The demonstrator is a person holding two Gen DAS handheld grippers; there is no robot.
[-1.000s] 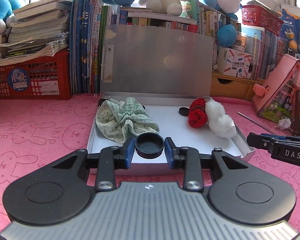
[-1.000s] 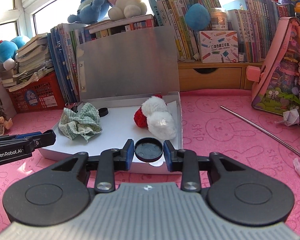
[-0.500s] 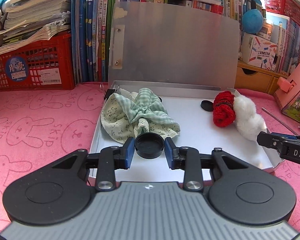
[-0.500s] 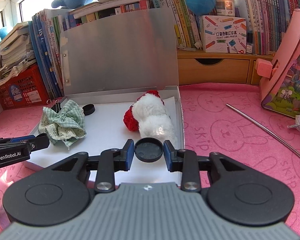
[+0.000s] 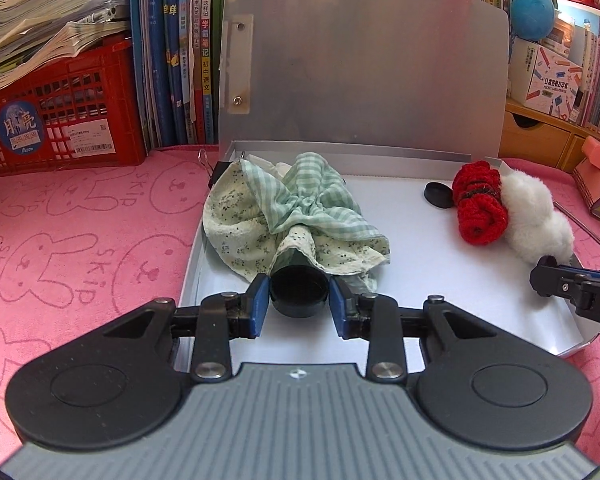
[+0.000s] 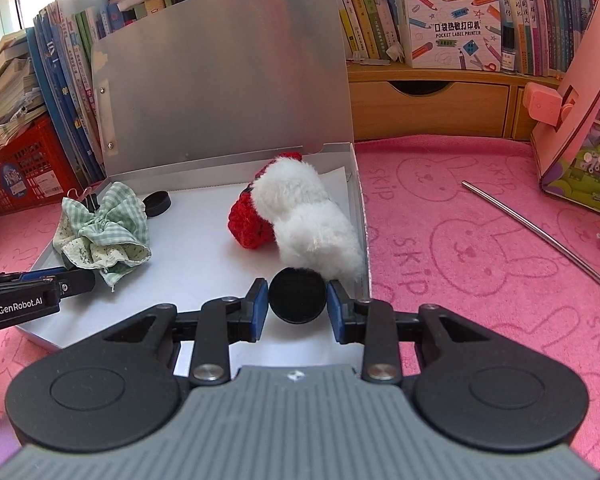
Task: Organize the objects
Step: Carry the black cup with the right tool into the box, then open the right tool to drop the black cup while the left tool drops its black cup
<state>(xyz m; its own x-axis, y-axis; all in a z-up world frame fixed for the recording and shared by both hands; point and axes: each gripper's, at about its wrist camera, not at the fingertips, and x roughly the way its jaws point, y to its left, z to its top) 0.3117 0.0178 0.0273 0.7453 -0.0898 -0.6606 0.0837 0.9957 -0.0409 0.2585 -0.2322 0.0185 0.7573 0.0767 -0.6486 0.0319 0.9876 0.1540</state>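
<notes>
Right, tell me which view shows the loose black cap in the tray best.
The right wrist view: the loose black cap lies clear of everything, beside the green scrunchie, its side wall visible. In the left wrist view the cap is partly hidden behind the red knitted piece.

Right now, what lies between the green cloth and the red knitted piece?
A small black cap on the box's white floor, seen in both views.
</notes>
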